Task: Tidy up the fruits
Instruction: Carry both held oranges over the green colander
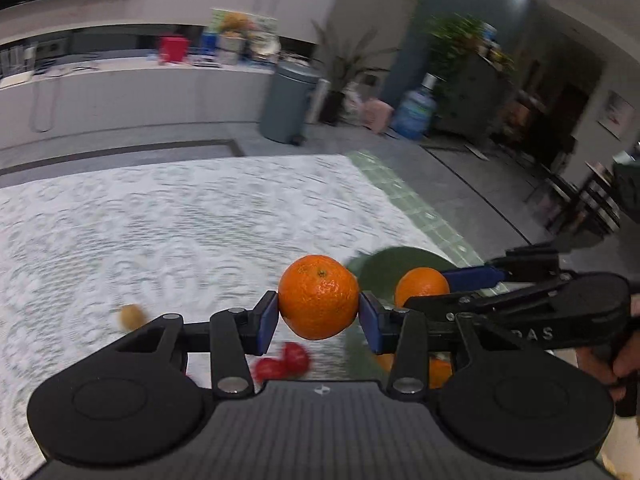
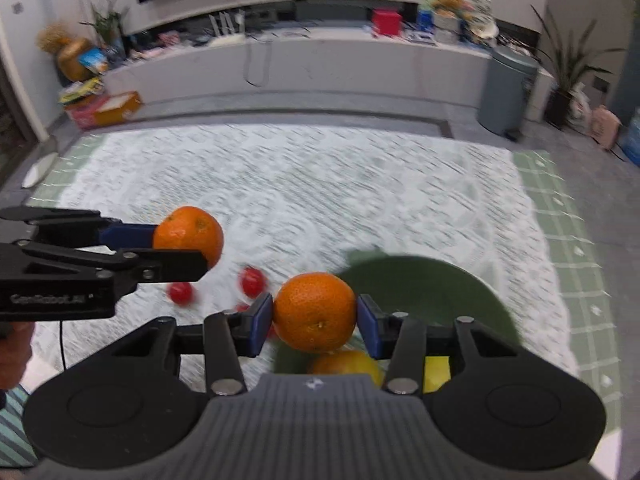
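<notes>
Leftmost of the left gripper [image 1: 319, 312], a small brownish fruit [image 1: 131, 317], blurred, is noted on the white lace cloth [image 1: 160, 220]; red fruits [image 1: 282, 362] lie just below the jaws. Between the blue pads [image 1: 267, 318] a mandarin [image 1: 319, 297] is clamped across its middle, jaws partly closed on it. Beside it to the right, the right gripper [image 2: 315, 318] is likewise closed on a second mandarin [image 2: 314, 311], held above the near rim of a green bowl [image 2: 440, 284] in which orange and yellow fruit [image 2: 346, 362] is partly seen. Both mandarins are judged light, firm yet bruisable, with dimpled skin affording grip; hold across the widest girth is advised. Beyond: grey floor, grey bin [image 2: 508, 92], potted plants, cluttered counter.
</notes>
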The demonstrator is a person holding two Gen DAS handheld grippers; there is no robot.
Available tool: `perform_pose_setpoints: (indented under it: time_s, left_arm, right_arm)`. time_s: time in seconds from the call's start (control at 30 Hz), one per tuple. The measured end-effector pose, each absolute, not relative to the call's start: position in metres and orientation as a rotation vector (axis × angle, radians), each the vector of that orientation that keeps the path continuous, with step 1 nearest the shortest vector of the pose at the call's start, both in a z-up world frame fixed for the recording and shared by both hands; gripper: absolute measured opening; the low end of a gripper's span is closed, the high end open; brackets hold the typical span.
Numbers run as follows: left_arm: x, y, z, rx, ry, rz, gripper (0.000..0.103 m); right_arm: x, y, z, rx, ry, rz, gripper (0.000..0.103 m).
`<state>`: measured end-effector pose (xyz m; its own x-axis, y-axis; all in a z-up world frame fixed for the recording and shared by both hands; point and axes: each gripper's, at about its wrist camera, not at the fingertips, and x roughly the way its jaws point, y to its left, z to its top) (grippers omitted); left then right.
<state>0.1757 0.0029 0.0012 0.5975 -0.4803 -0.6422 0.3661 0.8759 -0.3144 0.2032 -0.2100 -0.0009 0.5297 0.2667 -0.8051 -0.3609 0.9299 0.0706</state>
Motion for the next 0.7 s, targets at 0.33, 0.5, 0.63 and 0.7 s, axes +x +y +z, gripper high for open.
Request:
perform_pose_setpoints:
  time_s: [0.33,0.5,0.63,0.7]
  left_arm:
    - [0.184,-0.065,-0.017,-0.031,0.878,-0.729,0.049]
    - [0.185,-0.086,-0.029,0.045,0.919,-0.803,0.049]
    - [0.190,-0.095,-0.040,0.082,0.946,-0.833,0.049]
    - [0.195,-0.097,-0.046,0.088,0.969,-0.827,0.049]
  right_arm:
    - [0.202,-0.253,-0.024,-0.192,1.088,0.327,0.044]
    - [0.203,-0.259,-0.032,-0.235,1.114,0.349,0.044]
    - [0.207,-0.262,-0.038,-0.266,1.122,0.377,0.044]
    - [0.209,-0.262,-0.041,-0.284,1.124,0.387,0.044]
